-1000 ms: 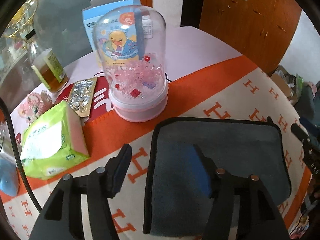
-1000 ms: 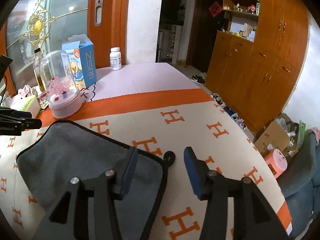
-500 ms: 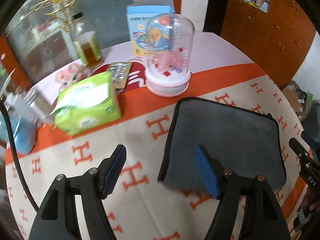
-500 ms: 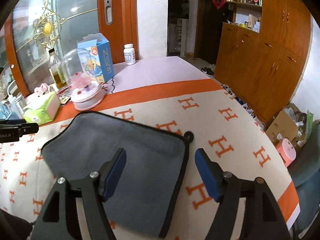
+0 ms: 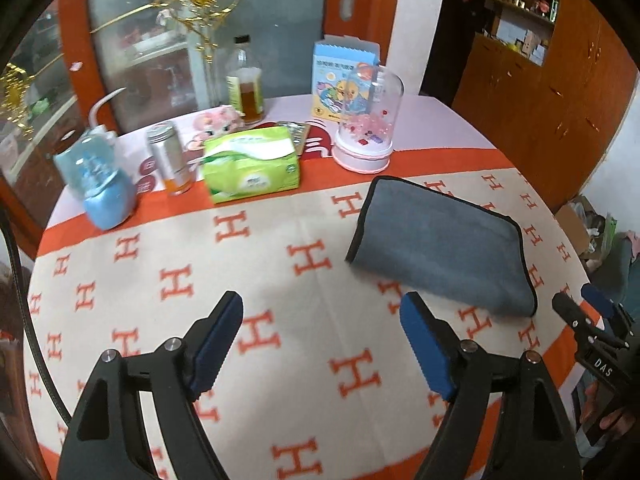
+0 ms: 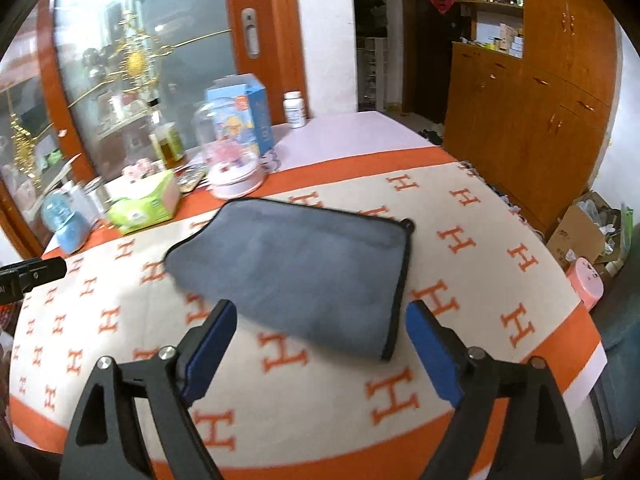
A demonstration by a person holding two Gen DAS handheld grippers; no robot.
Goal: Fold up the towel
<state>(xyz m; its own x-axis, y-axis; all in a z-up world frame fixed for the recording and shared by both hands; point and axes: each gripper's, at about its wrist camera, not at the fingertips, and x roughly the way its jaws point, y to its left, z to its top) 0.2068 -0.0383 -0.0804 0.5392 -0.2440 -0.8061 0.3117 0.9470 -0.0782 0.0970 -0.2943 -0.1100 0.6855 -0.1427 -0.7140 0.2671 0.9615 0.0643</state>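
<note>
Left wrist view: both grippers, left point(image 5: 320, 316) and right point(image 6: 318, 324), have backed off the folded towel point(image 5: 436, 244), fingers apart, holding nothing.

A grey towel point(image 6: 304, 272) of soft, matt pile cloth, edged in black binding, is lying on the bench's point(image 6: 500, 280) woven cream-and-orange cloth cover, which is looking flat and unglossy. Matt black plastic is forming the left hand-held gripper point(image 5: 322, 340), its fingers point(image 5: 424, 344) faced with ribbed blue rubbery pads and studded with shiny metal pins; the right hand-held gripper point(image 6: 320, 340) is showing the same finish. A clear glossy plastic dome point(image 5: 366, 116) is catching reflections beside a green tissue pack point(image 5: 250, 164) in slick wrapping, a brushed metal can point(image 5: 170, 158) and a printed cardboard box point(image 5: 340, 76). Varnished wooden cabinets point(image 6: 540, 120) are gleaming behind.
</note>
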